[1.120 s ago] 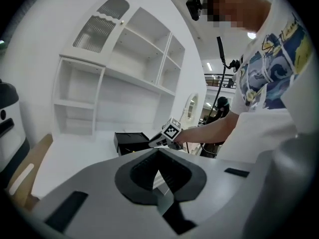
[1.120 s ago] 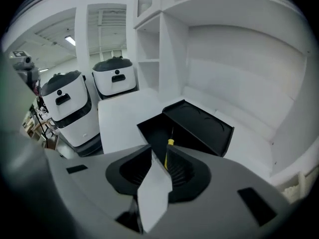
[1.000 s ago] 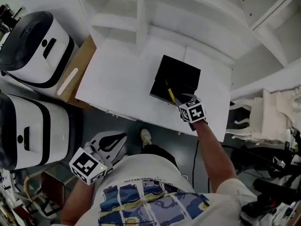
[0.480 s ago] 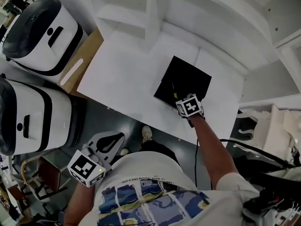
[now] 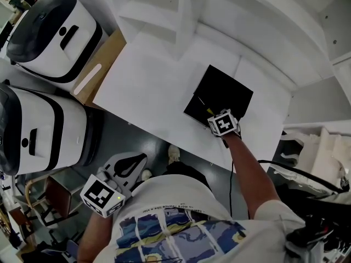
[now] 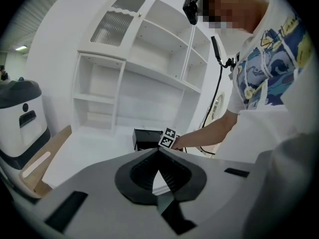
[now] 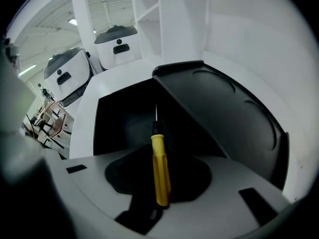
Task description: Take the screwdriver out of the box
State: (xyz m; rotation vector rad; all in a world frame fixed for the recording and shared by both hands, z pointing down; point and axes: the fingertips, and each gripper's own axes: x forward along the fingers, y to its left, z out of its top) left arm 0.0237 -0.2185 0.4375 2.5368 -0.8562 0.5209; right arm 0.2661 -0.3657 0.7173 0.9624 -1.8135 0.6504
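Two tools in play: the right hand-held gripper (image 5: 213,115) has jaws closing, with the fluted yellow plastic handle of the screwdriver (image 7: 160,168) between them. Its thin metal shaft points into the matte black box (image 5: 225,89). The box, lid open, sits near the white desk (image 5: 148,86) front right corner, smooth bare desk to its left. The left hand-held gripper (image 6: 158,153) has jaws together, holding nothing, off the front edge. The right one is lower than a second ago.

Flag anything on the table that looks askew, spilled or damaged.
Nothing stands out. The black box sits open on the white table, the yellow-handled screwdriver looks intact, and nothing is spilled.
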